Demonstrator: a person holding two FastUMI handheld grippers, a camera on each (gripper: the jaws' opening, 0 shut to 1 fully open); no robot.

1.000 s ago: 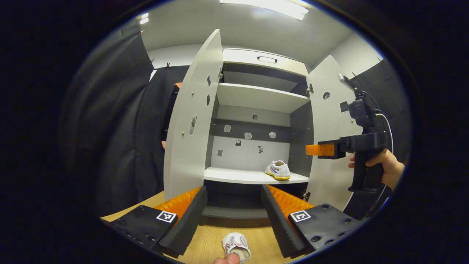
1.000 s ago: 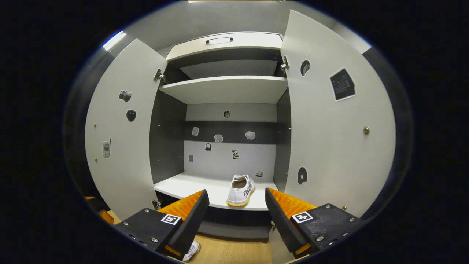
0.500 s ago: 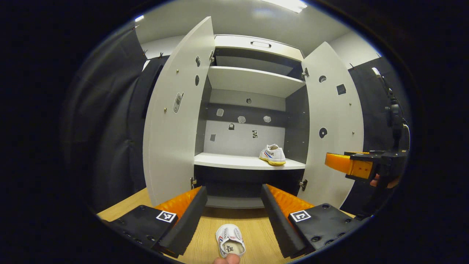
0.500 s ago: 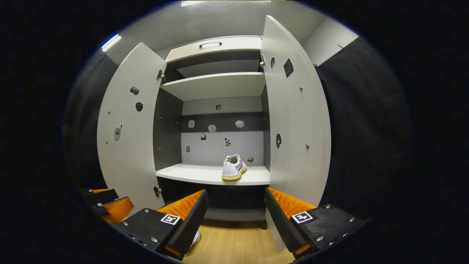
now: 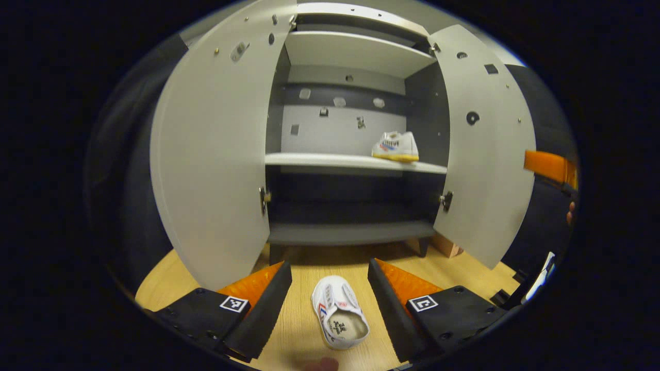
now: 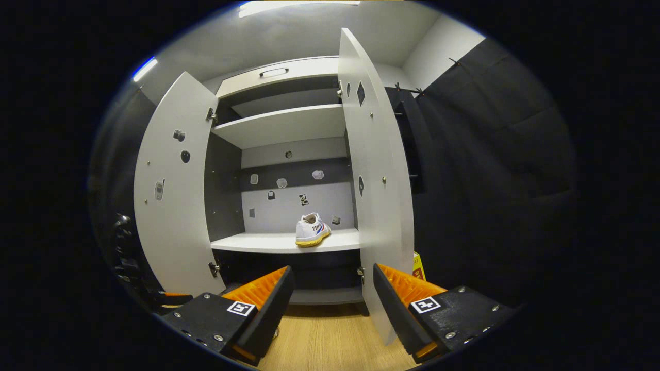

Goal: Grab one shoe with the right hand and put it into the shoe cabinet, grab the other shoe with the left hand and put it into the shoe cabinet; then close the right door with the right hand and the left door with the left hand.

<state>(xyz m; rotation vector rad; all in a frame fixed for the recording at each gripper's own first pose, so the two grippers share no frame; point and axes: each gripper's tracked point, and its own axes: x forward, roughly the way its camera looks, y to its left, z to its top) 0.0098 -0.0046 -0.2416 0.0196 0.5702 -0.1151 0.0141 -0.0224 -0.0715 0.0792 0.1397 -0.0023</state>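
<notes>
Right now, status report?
Left gripper open over floor shoe. Right gripper open, empty. Other shoe shelved. Both doors open, path clear.

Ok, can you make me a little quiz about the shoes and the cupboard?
1. True or false: both cabinet doors are open.
2. Where is the shoe that is already put away? A) top shelf B) middle shelf C) floor
3. Fill in: the other shoe lies on the wooden ____, between the left tool's open fingers.

Key:
1. True: the left door and right door stand open.
2. B: the put-away shoe sits on the middle shelf.
3. Floor: the other shoe lies on the floor, at the left tool.
</notes>
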